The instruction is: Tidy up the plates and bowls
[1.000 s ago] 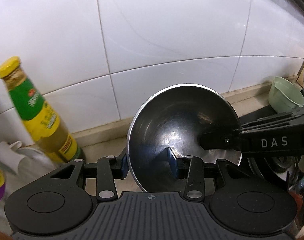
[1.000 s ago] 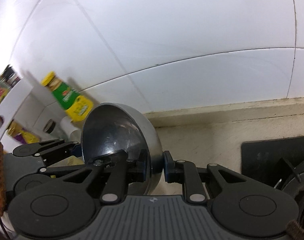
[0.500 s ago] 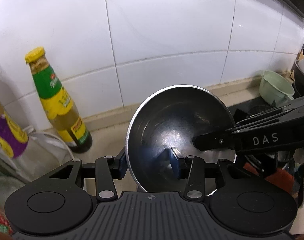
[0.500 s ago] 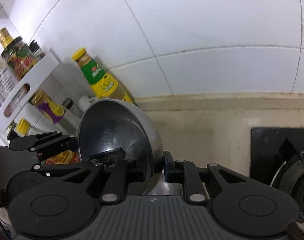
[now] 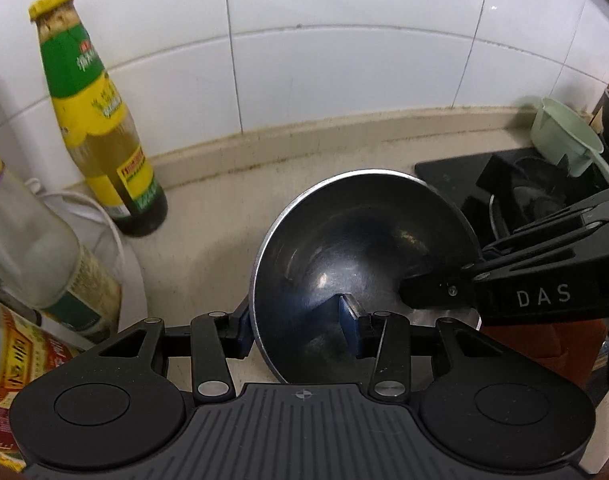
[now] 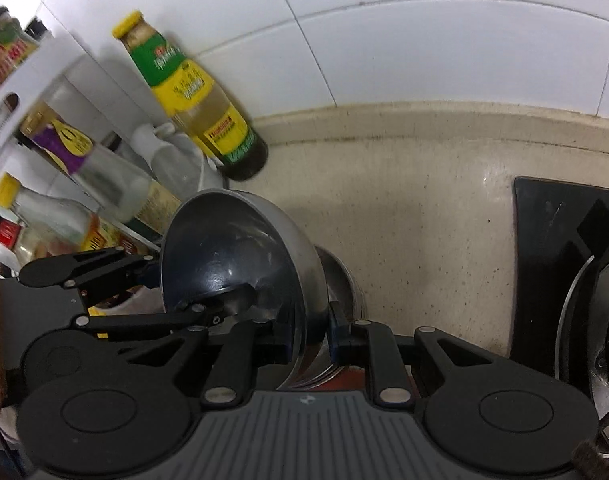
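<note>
Two sets of tongs grip one steel bowl (image 5: 360,264) above a beige kitchen desk (image 5: 224,216), in front of a white tiled wall (image 5: 344,80). The left tongs (image 5: 300,330) are closed on the bowl's near rim, one blue-padded finger outside the wall and the other inside the basin. The right tongs (image 6: 310,334) pinch the opposite side of the rim the same way, jaws narrowed to the thickness of the metal; in the left wrist view they enter from the right, lettered "DAS" (image 5: 544,296).

The bowl is tilted, its dark, reflective inside turned toward the left camera. In the right wrist view it hangs just over a second steel vessel (image 6: 344,280), whose rim shows directly beneath and beside it; whether the two touch cannot be told.

A sauce bottle (image 5: 100,128) with a yellow cap and a green and yellow label stands on the desk against the wall, left of the bowl. Further left, a white rack (image 6: 36,80) holds more bottles, among them a clear glass one (image 6: 104,180) with a purple band. To the right lies a black stove top (image 6: 564,260), and a pale green plastic cup (image 5: 564,136) sits at its far corner near the wall.
</note>
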`<state>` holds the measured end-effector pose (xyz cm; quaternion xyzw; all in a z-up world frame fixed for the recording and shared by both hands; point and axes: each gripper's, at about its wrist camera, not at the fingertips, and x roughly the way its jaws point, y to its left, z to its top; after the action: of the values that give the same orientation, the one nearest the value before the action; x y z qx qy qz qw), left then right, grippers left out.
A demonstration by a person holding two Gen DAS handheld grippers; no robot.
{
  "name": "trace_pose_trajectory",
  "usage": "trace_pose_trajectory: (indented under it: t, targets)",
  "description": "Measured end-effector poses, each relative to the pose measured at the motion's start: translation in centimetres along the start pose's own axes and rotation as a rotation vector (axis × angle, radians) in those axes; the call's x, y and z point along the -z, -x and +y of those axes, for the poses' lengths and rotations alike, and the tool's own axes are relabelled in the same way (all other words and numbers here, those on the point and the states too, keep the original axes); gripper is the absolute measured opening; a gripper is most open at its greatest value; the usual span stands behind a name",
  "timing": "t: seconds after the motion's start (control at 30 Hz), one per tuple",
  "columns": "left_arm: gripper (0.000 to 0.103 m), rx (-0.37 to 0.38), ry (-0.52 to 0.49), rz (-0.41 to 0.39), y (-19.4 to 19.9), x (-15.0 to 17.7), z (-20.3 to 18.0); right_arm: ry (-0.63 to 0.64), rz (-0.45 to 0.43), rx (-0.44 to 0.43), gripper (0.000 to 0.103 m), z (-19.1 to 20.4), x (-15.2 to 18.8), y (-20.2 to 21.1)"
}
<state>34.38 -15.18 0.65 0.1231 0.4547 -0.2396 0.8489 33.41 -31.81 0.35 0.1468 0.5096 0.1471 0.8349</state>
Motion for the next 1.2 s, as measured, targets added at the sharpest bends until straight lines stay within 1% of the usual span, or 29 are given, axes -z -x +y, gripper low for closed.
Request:
trace_pose_trajectory:
  t: [0.1, 0.33, 0.4, 0.43, 0.5, 0.57, 0.63, 0.7, 0.87, 0.93, 1.03, 1.2]
  targets:
    - [0.051, 0.003, -0.008, 0.020, -0.5, 0.2, 0.2, 0.002, 0.027, 0.011, 0.016, 0.0, -0.2, -0.8]
    - [0.052, 0.024, -0.034, 0.051, -1.0, 0.6, 0.6, 0.029, 0.085, 0.004, 0.017, 0.3, -0.2, -1.6]
    - [0.052, 0.012, -0.041, 0.039, -1.0, 0.6, 0.6, 0.030, 0.073, 0.030, 0.018, 0.2, -0.5, -1.7]
    - [0.052, 0.004, -0.045, 0.027, -0.9, 0.6, 0.6, 0.034, 0.060, 0.040, 0.021, 0.2, -0.7, -1.5]
    - [0.060, -0.007, -0.050, 0.006, -0.5, 0.5, 0.7, 0.043, 0.034, 0.057, 0.027, 0.1, -0.8, -1.0]
    - [0.063, -0.015, -0.061, -0.017, -0.1, 0.5, 0.7, 0.054, 0.018, 0.058, 0.027, 0.1, -0.9, -0.6]
    - [0.063, -0.022, -0.071, -0.039, 0.5, 0.6, 0.6, 0.043, 0.012, 0.049, 0.028, -0.1, -1.0, -0.4]
    - [0.068, -0.019, -0.080, -0.064, 1.2, 0.8, 0.6, 0.039, 0.005, 0.051, 0.028, -0.1, -1.0, -0.4]
    - [0.073, -0.027, -0.133, -0.125, 2.8, 1.9, 0.2, 0.023, 0.006, 0.043, 0.029, -0.1, -0.8, -0.8]
    - [0.074, -0.025, -0.151, -0.136, 3.4, 2.6, 0.1, 0.015, 0.007, 0.040, 0.032, 0.1, -0.7, -1.0]
    - [0.075, 0.000, -0.151, -0.142, 4.0, 3.6, 0.4, 0.010, 0.007, 0.035, 0.037, 0.2, -0.6, -1.2]
    - [0.076, 0.028, -0.142, -0.130, 4.1, 5.1, 0.9, -0.005, 0.001, 0.037, 0.038, 0.2, -0.6, -1.6]
